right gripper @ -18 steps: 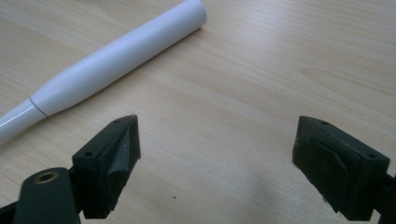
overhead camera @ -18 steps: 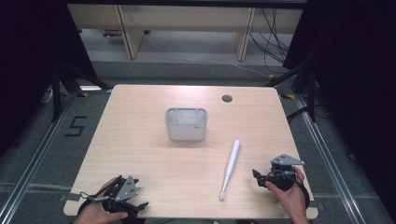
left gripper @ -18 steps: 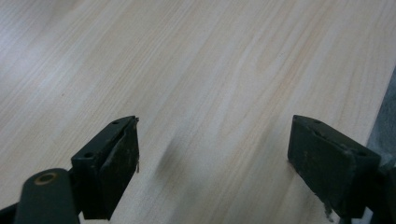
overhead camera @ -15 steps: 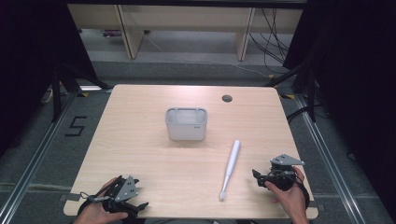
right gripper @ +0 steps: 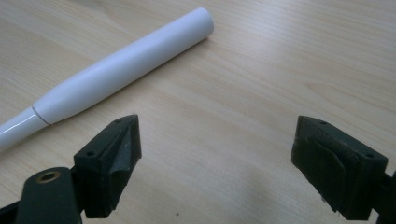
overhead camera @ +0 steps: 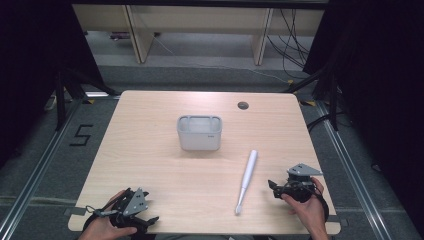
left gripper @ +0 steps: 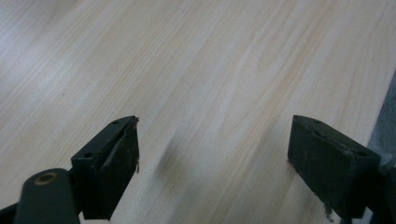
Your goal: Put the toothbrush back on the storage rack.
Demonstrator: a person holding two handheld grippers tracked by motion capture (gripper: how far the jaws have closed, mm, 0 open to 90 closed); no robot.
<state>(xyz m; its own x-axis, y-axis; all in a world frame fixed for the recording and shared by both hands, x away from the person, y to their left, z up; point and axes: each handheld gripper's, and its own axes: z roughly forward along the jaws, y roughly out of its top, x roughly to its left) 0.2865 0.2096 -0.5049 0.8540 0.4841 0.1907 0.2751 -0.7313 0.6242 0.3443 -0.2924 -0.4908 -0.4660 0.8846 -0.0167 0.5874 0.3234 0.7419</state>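
A long white stick-shaped tool [overhead camera: 247, 181] lies flat on the wooden table [overhead camera: 150, 145], right of centre; in the right gripper view its thick handle [right gripper: 126, 63] runs across the upper left. My right gripper [overhead camera: 274, 186] rests near the table's front right, just right of the tool, open and empty, its jaws wide apart [right gripper: 217, 158]. My left gripper [overhead camera: 148, 220] sits at the front left edge, also open with bare wood between its jaws [left gripper: 212, 168]. A small grey open-topped container [overhead camera: 199, 132] stands upright mid-table.
A dark round cable hole [overhead camera: 243, 105] sits near the table's far right edge. Beyond the table are pale shelving legs [overhead camera: 136, 35] and cables on the floor. A "5" mark [overhead camera: 82, 135] is on the floor at left.
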